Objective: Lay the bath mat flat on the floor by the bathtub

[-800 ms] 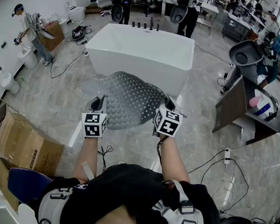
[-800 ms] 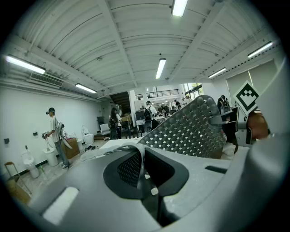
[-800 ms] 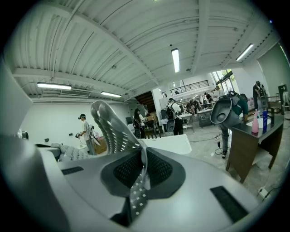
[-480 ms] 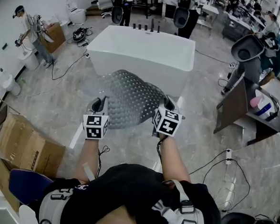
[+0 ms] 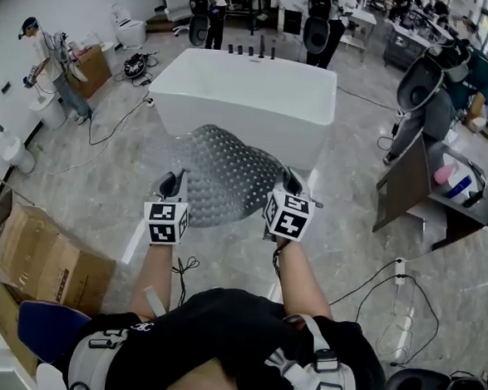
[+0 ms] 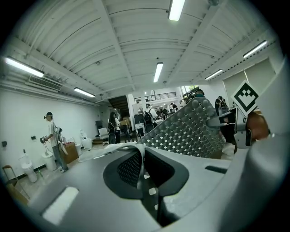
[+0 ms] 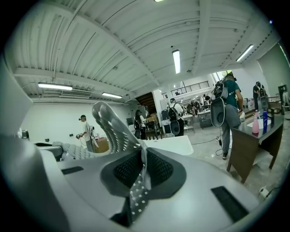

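Floor (image 5: 103,180) beside the bathtub (image 5: 243,90) is the target; left hand-held gripper (image 5: 176,179) and right hand-held gripper (image 5: 289,179), each clamped on the bath mat (image 5: 225,172) near edge, should lower evenly, holding it taut.

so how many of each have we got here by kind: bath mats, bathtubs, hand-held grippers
bath mat: 1
bathtub: 1
hand-held gripper: 2 (left hand-held gripper, right hand-held gripper, both shut on the bath mat)
total: 4

Both forearms are stretched forward, side by side. The left gripper (image 5: 171,183) and right gripper (image 5: 290,181) are tipped slightly down, each pair of jaws pinched tight on the bath mat (image 5: 229,172) edge.
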A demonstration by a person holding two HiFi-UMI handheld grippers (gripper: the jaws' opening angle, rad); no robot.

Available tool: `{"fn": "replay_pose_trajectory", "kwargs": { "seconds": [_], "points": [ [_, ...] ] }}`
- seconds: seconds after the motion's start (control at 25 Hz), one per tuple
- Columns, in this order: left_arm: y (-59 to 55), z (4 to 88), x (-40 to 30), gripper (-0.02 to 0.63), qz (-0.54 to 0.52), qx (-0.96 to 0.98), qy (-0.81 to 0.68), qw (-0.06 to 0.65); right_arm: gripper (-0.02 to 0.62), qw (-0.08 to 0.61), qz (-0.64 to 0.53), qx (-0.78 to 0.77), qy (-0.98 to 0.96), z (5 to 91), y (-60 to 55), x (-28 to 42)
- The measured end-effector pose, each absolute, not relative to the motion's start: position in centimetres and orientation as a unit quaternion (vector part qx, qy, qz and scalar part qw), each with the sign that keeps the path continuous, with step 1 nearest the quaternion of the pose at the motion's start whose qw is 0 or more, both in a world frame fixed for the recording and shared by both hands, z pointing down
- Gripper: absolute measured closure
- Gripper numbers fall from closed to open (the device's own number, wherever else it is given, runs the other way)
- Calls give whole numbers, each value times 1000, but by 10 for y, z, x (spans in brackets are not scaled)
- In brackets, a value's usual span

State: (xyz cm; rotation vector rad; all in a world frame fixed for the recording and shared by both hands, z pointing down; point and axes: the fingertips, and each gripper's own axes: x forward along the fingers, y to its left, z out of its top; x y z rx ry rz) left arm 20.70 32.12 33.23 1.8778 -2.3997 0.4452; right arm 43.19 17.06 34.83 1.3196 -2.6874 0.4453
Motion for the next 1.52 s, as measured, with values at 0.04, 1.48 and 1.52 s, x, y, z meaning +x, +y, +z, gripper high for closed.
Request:
{"fn": "replay_pose_trajectory", "kwargs": {
  "seconds": [0.04, 1.48, 1.52],
  "points": [
    [321, 333, 207, 589, 145, 610, -778, 32, 574, 56, 147, 435, -887, 348, 171, 432],
    [364, 359, 48, 589, 129, 585, -799, 54, 574, 77, 101, 414, -901, 363, 197, 262],
    [362, 360, 45, 589, 130, 585, -799, 55, 574, 77, 102, 414, -901, 365, 193, 258]
  ]
}}
